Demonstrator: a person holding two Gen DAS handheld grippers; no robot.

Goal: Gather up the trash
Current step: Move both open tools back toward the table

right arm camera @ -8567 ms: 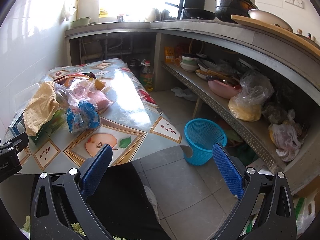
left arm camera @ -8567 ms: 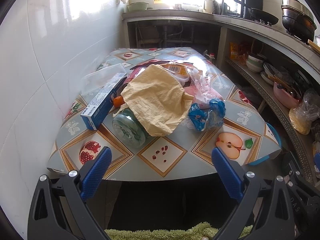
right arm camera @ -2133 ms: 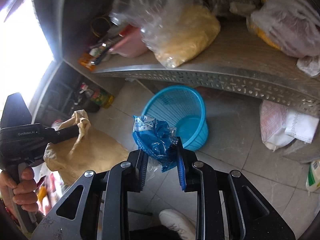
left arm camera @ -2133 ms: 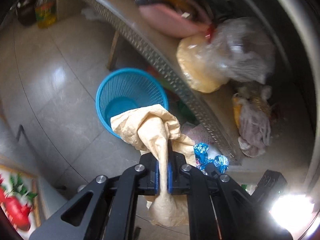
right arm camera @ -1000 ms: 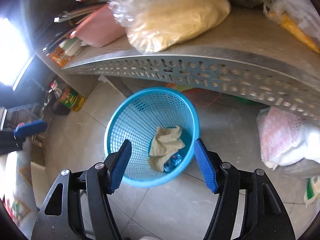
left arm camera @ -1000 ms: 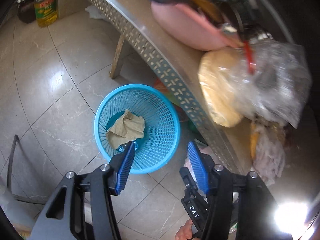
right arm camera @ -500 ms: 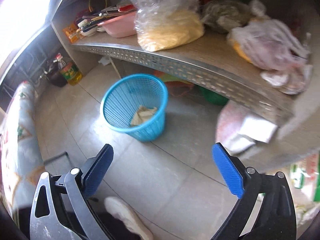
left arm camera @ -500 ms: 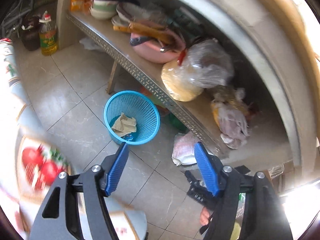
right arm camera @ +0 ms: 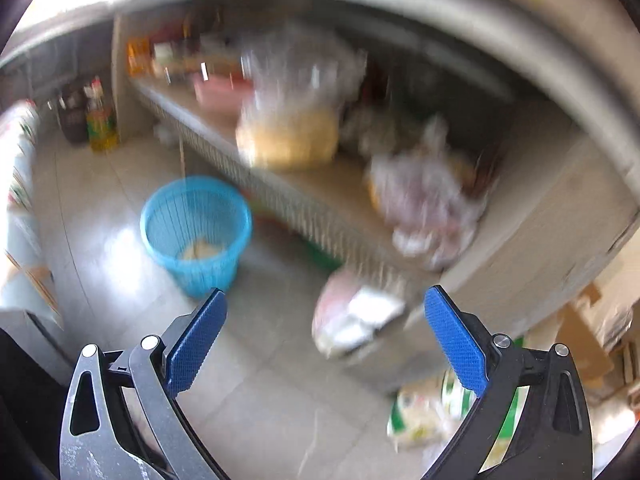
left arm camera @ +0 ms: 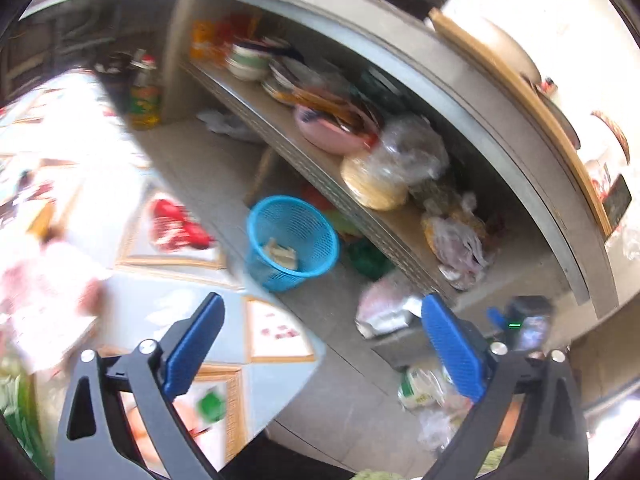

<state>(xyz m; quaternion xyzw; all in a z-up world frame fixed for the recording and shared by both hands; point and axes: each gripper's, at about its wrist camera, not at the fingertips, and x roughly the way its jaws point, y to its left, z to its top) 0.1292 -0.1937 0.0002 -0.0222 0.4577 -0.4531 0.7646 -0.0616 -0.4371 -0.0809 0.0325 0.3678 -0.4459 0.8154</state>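
Note:
A blue mesh basket (left arm camera: pixel 280 276) stands on the tiled floor beside the low shelf, with crumpled beige paper (left arm camera: pixel 282 252) lying inside it. The left gripper (left arm camera: pixel 320 304) hovers high above the table corner, well short of the basket; its jaws are opening and nothing is between them. In the blurred right wrist view the same basket (right arm camera: pixel 196 276) and paper (right arm camera: pixel 198 248) sit left of centre. The right gripper (right arm camera: pixel 326 294) is open and empty, above the floor and apart from the basket.
A table with a fruit-print cloth (left arm camera: pixel 276 336) fills the lower left, with a blurred pink bag (left arm camera: pixel 44 292) on it. The metal shelf (left arm camera: pixel 320 168) holds a pink basin (left arm camera: pixel 332 136) and plastic bags (left arm camera: pixel 380 180). An oil bottle (left arm camera: pixel 146 100) and more bags (left arm camera: pixel 384 308) are on the floor.
Both grippers let the beige paper and blue wrapper fall into the basket, then rose and drew back from it. Their jaws spread wide. The table has come into the left wrist view.

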